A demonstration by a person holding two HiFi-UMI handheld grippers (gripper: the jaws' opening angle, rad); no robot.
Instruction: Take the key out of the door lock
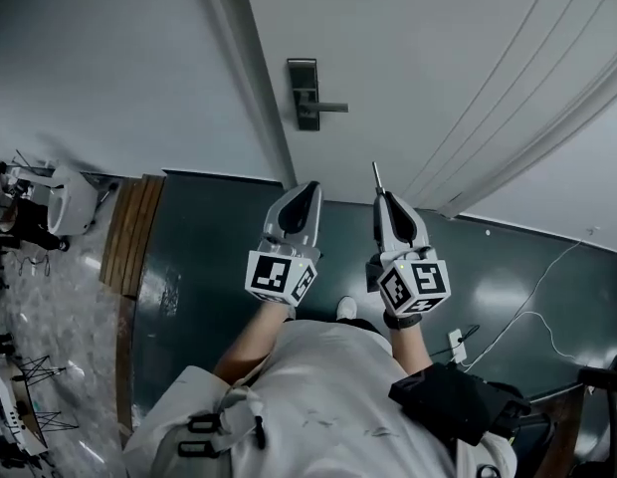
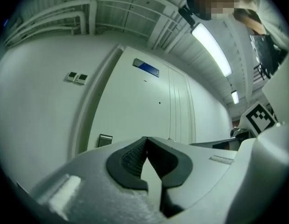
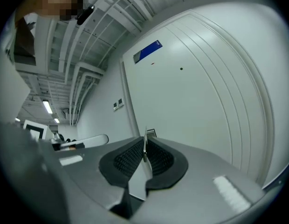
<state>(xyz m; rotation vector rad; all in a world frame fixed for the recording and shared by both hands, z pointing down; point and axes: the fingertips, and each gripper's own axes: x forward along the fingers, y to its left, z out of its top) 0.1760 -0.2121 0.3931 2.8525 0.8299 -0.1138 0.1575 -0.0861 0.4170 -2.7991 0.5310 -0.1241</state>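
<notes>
The white door's grey lock plate with its lever handle sits at the top centre of the head view, well apart from both grippers. No key shows in the lock. My right gripper is shut on a thin metal key, whose blade sticks out past the fingertips toward the door. In the right gripper view the key stands edge-on between the black pads, with the lock plate small behind it. My left gripper is shut with nothing in it, beside the right one. Its view shows the lock plate far off.
The door frame runs left of the lock, with grey wall beyond. A dark green floor lies below, with a wooden strip at left. A white cable trails at right. A blue sign hangs above the door.
</notes>
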